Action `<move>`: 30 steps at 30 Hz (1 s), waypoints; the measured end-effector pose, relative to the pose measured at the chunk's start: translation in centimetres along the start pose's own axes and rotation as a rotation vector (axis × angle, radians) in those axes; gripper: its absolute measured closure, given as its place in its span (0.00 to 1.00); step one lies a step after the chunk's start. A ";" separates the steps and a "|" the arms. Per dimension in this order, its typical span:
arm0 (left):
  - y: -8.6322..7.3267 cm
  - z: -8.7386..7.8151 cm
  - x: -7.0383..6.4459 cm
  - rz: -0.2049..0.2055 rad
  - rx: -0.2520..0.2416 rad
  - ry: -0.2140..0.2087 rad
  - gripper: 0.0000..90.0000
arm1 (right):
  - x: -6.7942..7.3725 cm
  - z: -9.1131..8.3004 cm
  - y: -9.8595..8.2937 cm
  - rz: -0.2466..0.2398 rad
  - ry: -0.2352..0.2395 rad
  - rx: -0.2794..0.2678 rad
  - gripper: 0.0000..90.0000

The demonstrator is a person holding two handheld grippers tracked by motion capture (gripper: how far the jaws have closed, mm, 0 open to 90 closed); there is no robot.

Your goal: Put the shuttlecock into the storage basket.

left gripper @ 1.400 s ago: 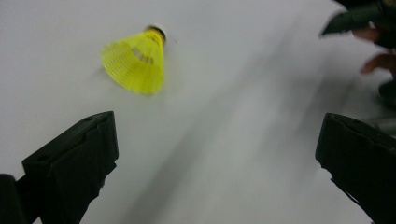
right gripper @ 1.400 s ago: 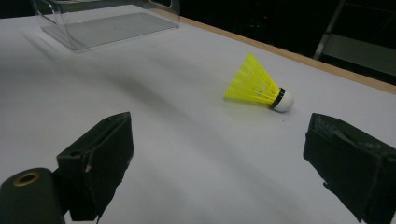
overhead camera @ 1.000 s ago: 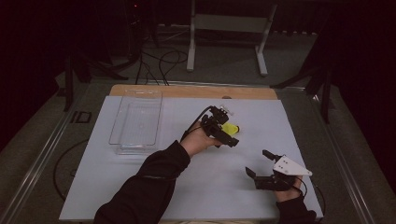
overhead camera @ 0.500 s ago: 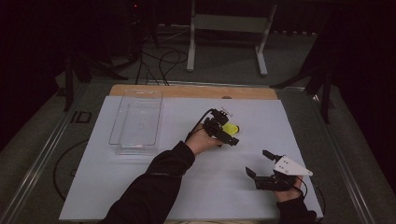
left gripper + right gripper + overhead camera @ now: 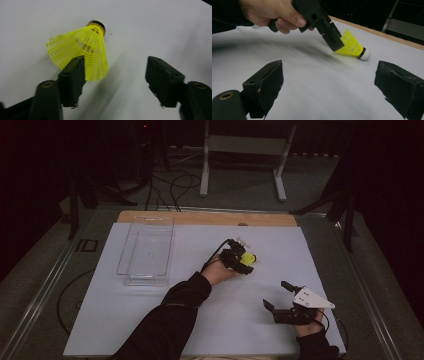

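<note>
We're lining up on the shuttlecock (image 5: 82,50)!
Left gripper (image 5: 115,82) jaws spread wide, skirt beside one jaw, ungrasped; right gripper (image 5: 286,300) open, idle.

Yellow mesh-skirted shuttlecock (image 5: 82,48) w/ black band & white tip lies on a white table sheet (image 5: 210,320); black jaws on both grippers, clear plastic tray (image 5: 145,251) beside, tan wood table edge (image 5: 200,218).

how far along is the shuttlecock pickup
Done: the left claw has reached the yellow shuttlecock lying on the white mat. In hand: its jaws stand open, not yet gripping. Left: close, lift, perhaps carry to the clear tray. The right claw waits open.
</note>
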State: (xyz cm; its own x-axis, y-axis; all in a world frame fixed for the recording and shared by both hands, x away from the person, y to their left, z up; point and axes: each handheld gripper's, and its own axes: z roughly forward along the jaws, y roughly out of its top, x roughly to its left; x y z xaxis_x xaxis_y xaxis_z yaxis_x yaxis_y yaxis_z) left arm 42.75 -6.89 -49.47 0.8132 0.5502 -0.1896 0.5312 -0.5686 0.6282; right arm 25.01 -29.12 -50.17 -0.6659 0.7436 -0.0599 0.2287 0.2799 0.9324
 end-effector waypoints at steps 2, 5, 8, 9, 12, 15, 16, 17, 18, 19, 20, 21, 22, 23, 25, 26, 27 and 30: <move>0.0 0.2 0.1 0.005 -0.010 0.009 0.45 | 0.0 0.0 0.0 0.003 0.001 0.000 0.10; 0.1 0.5 0.2 0.007 -0.013 0.024 0.53 | 0.0 0.0 -0.1 0.003 0.002 0.001 0.10; 0.2 0.9 0.2 0.028 -0.002 0.037 0.59 | -0.1 0.0 0.0 0.002 0.003 0.001 0.10; 0.2 1.0 0.1 0.042 0.004 0.048 0.60 | -0.1 0.0 0.0 0.002 0.003 0.001 0.10; 0.3 1.3 -0.1 0.071 0.016 0.074 0.63 | -0.1 0.0 -0.1 0.005 0.005 0.005 0.10; 0.5 1.5 -0.2 0.079 0.012 0.059 0.69 | -0.1 0.0 -0.1 0.007 0.005 0.007 0.10; 0.5 1.6 -0.3 0.080 0.010 0.057 0.71 | -0.1 0.0 -0.1 0.007 0.007 0.006 0.10; 0.6 1.7 -0.3 0.080 0.012 0.059 0.71 | -0.1 0.0 -0.1 0.008 0.007 0.006 0.10; 0.6 1.7 -0.3 0.083 0.013 0.055 0.74 | -0.1 0.0 -0.1 0.007 0.007 0.006 0.10; 0.6 1.8 -0.2 0.076 0.008 0.056 0.76 | -0.1 0.0 -0.1 0.006 0.007 0.006 0.10; 0.7 1.8 -0.2 0.075 0.008 0.054 0.77 | -0.2 0.0 -0.1 0.007 0.008 0.005 0.10; 0.7 1.9 -0.2 0.081 0.008 0.049 0.79 | -0.2 0.0 -0.1 0.007 0.007 0.005 0.10; 0.7 1.9 -0.3 0.084 0.006 0.047 0.81 | -0.2 0.0 -0.1 0.005 0.008 0.006 0.10; 0.7 1.9 -0.2 0.083 0.002 0.041 0.84 | -0.2 0.0 -0.1 0.007 0.008 0.006 0.10; 0.7 1.9 -0.2 0.083 0.000 0.042 0.87 | -0.2 0.0 -0.1 0.007 0.009 0.006 0.10; 0.7 1.9 -0.2 0.081 0.000 0.035 0.89 | -0.2 0.0 -0.1 0.006 0.011 0.006 0.10; 0.7 1.9 -0.2 0.082 -0.002 0.041 0.91 | -0.2 0.0 -0.1 0.006 0.011 0.006 0.10; 0.7 1.9 -0.3 0.088 0.003 0.042 0.97 | -0.1 0.0 -0.1 0.008 0.012 0.007 0.10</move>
State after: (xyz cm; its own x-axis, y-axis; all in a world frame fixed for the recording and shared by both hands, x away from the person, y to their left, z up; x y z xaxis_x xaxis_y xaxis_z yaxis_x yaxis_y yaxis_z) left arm 43.35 -8.57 -50.38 0.8460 0.5234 -0.1017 0.4588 -0.6174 0.6390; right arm 25.09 -29.22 -50.29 -0.6723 0.7387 -0.0487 0.2389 0.2788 0.9302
